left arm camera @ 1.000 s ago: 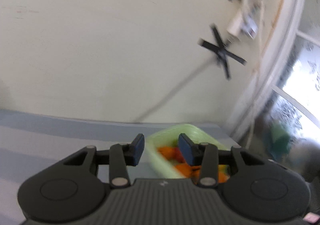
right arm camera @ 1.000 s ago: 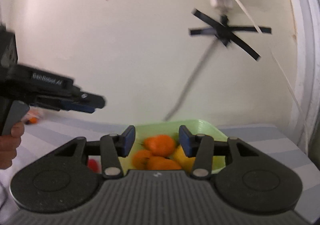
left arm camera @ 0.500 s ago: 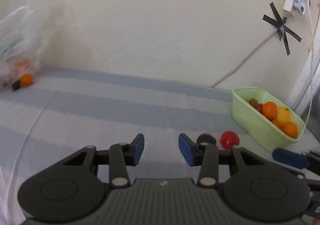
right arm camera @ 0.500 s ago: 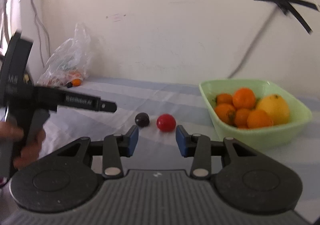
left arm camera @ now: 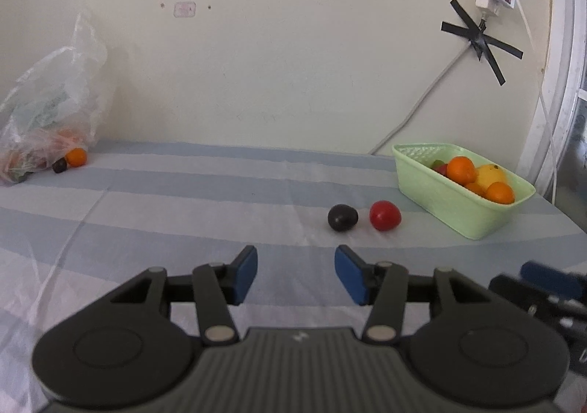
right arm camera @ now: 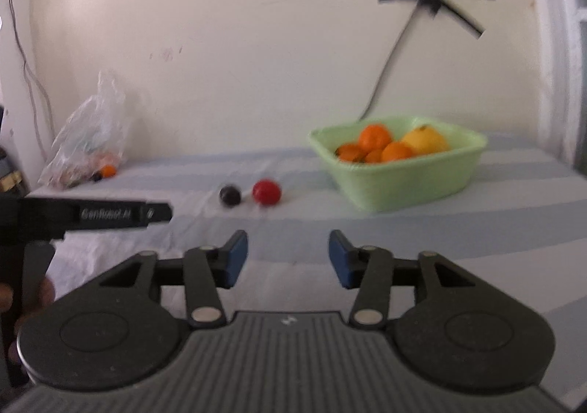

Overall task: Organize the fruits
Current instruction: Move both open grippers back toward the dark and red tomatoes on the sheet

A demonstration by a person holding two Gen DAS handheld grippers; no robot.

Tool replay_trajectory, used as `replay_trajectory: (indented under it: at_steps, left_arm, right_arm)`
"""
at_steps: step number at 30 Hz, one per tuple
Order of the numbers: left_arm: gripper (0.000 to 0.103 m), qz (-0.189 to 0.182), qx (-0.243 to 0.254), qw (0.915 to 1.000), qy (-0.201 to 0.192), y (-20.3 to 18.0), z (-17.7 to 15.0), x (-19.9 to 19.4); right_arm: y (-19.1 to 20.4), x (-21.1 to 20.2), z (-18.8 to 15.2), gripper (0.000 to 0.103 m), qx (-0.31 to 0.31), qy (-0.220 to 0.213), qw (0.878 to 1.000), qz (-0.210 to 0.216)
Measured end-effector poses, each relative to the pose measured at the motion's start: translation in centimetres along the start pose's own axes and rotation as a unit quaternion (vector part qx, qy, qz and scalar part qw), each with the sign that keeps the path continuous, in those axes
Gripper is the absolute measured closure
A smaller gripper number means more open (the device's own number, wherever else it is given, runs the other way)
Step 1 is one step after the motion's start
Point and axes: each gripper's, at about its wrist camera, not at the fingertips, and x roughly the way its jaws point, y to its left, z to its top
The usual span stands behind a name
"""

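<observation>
Both hand-held grippers lowered, jaws opening, empty | loose: one red fruit (left arm camera: 384, 216), one dark fruit (left arm camera: 342, 217)

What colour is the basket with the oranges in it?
Light green basket, clearest in the left wrist view.

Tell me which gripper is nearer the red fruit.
Left, narrowly. The left gripper sits short of the red fruit; the right gripper sits slightly farther back. Both opening, empty.

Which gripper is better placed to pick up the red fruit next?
Probably the left gripper: the red fruit and dark fruit lie just ahead, slightly right of its opening, empty jaws. The right gripper sits farther back.
</observation>
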Motion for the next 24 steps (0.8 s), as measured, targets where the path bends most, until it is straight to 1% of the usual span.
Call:
replay_trajectory:
  at_steps: [3, 9, 11, 12, 14, 16, 20, 22, 24]
  left_arm:
    - [0.055, 0.009, 0.003, 0.9998, -0.020, -0.2, -0.2, -0.8]
    - [0.055, 0.034, 0.013, 0.9977, -0.057, -0.7, -0.7, -1.8]
    - [0.055, 0.047, 0.019, 0.9960, -0.073, -0.9, -1.2, -2.2]
    - [0.055, 0.053, 0.022, 0.9950, -0.082, -1.0, -1.3, -2.4]
    - [0.055, 0.064, 0.029, 0.9916, -0.108, -1.4, -1.7, -3.2]
    - [0.046, 0.074, 0.036, 0.9870, -0.138, -1.7, -2.1, -4.0]
    - [0.035, 0.091, 0.049, 0.9745, -0.199, -2.5, -2.9, -5.8]
    - [0.011, 0.099, 0.057, 0.9696, -0.216, -2.9, -3.1, -6.2]
    - [0.007, 0.102, 0.065, 0.9643, -0.235, -3.3, -3.4, -6.8]
  right_arm:
    - [-0.3, -0.7, -0.1, 0.044, 0.007, -0.024, 1.000, -0.016]
    - [-0.7, -1.4, -0.2, 0.043, 0.019, -0.062, 0.997, -0.042]
    - [-0.6, -1.7, -0.3, 0.034, 0.018, -0.077, 0.996, -0.050]
    - [-0.6, -2.1, -0.4, 0.031, 0.016, -0.086, 0.995, -0.055]
    - [-0.2, -2.8, -0.7, 0.022, 0.009, -0.110, 0.992, -0.065]
    - [0.2, -3.6, -1.0, 0.018, -0.005, -0.138, 0.988, -0.070]
    - [1.3, -4.8, -1.5, 0.011, -0.046, -0.181, 0.980, -0.070]
    - [1.8, -5.2, -1.7, 0.009, -0.066, -0.197, 0.976, -0.068]
    - [2.0, -5.5, -1.8, 0.007, -0.077, -0.210, 0.972, -0.067]
